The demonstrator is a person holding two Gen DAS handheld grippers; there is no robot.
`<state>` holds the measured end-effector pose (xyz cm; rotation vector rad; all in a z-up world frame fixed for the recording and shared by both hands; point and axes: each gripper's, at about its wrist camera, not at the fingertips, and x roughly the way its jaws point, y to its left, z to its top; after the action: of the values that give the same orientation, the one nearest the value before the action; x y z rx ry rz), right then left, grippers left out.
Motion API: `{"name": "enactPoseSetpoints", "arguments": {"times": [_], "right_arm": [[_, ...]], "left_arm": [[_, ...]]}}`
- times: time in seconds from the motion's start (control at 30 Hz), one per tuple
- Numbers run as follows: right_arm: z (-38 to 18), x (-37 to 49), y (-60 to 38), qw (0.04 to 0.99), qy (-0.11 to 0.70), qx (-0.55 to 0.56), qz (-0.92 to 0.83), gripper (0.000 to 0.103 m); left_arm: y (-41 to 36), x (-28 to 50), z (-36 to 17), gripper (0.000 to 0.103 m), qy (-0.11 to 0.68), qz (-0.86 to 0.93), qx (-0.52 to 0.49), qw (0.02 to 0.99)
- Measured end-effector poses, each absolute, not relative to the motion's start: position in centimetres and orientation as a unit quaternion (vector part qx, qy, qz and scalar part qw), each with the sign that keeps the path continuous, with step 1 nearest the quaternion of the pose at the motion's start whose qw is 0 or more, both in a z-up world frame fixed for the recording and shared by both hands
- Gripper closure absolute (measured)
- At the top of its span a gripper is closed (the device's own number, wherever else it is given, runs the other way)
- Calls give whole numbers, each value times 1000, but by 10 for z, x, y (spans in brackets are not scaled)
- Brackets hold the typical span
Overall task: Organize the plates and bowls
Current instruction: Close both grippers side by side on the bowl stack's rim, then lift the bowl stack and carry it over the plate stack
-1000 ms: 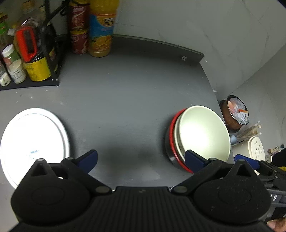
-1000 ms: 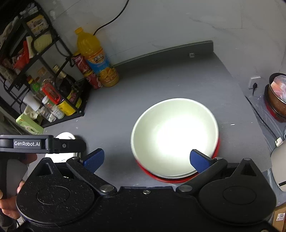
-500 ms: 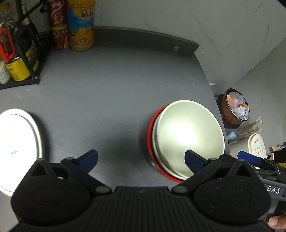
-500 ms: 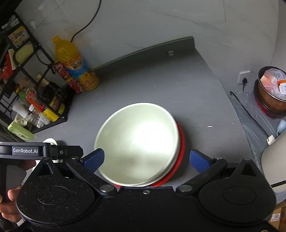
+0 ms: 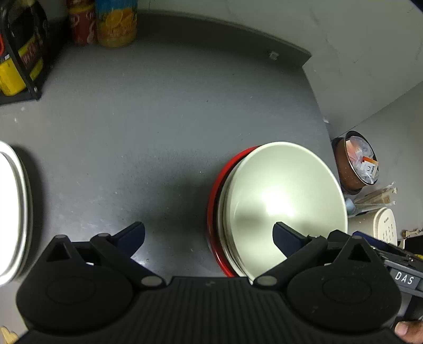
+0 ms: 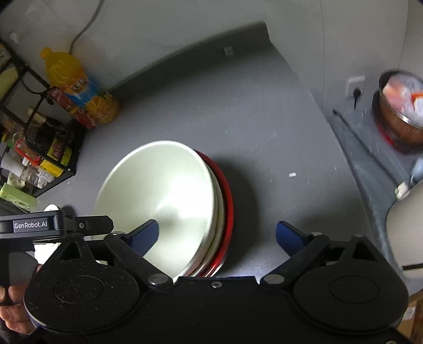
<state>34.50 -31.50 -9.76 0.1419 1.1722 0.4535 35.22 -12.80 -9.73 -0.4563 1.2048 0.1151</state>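
Observation:
A stack of bowls stands on the grey counter (image 5: 164,132): a cream bowl (image 5: 285,195) on top, pale ones under it and a red bowl (image 5: 214,209) at the bottom. My left gripper (image 5: 208,236) is open over the stack's left rim, one pad above the cream bowl, the other above the counter. My right gripper (image 6: 216,235) straddles the right rim of the cream bowl (image 6: 164,195) and the red bowl (image 6: 229,211). Its jaws are closing and the pads touch nothing. A white plate (image 5: 13,211) lies at the far left.
A black rack (image 6: 47,148) of bottles and jars stands at the back left, with an orange juice bottle (image 6: 79,87) and red cans (image 5: 83,23) beside it. Past the counter's right edge are a copper pot (image 5: 357,161) and a white appliance (image 5: 380,225). A hand (image 6: 13,312) holds the left gripper.
Both grippers have sunk toward the bowl stack, which looks larger. In the right wrist view the stack has slid from centre to the left. The white plate has slipped toward the left edge.

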Motion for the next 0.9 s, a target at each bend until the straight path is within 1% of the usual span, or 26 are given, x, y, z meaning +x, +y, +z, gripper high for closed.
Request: {"name": "enactPoseSetpoints", "arguments": {"times": [0.1, 0.23, 0.3, 0.37, 0.4, 0.47, 0.53, 0.57, 0.6, 0.63, 0.77, 0.83, 0.9], "right_arm": [[-108, 349, -311, 797, 559, 70, 217, 14], [-119, 354, -308, 789, 574, 71, 210, 23], [-124, 358, -307, 785, 579, 71, 207, 25], [-130, 360, -306, 781, 584, 75, 209, 32], [-132, 361, -305, 779, 587, 76, 209, 33], [-137, 363, -305, 775, 593, 77, 207, 42], [-142, 365, -304, 768, 599, 84, 210, 48], [-143, 366, -304, 765, 602, 88, 212, 53], [-144, 365, -303, 762, 603, 94, 218, 56], [-144, 365, -302, 759, 602, 98, 225, 59], [-143, 365, -303, 760, 600, 99, 231, 60], [-143, 364, -306, 759, 598, 107, 233, 62], [-142, 364, -310, 758, 600, 115, 230, 64]], "left_arm": [[-126, 356, -109, 2, 568, 56, -223, 790], [-123, 359, -123, 3, 573, 63, -240, 781], [-123, 361, -129, 6, 577, 65, -246, 776], [-123, 366, -137, 13, 582, 67, -258, 768], [-123, 367, -140, 18, 583, 66, -262, 766], [-122, 369, -145, 24, 586, 61, -274, 760], [-121, 372, -150, 37, 588, 61, -287, 753], [-119, 372, -152, 41, 590, 64, -293, 749], [-117, 372, -154, 47, 590, 66, -300, 747], [-115, 372, -155, 51, 587, 67, -307, 746], [-110, 370, -161, 60, 581, 51, -343, 736], [-109, 371, -162, 68, 579, 43, -351, 734], [-109, 371, -162, 70, 577, 39, -355, 734]]}}
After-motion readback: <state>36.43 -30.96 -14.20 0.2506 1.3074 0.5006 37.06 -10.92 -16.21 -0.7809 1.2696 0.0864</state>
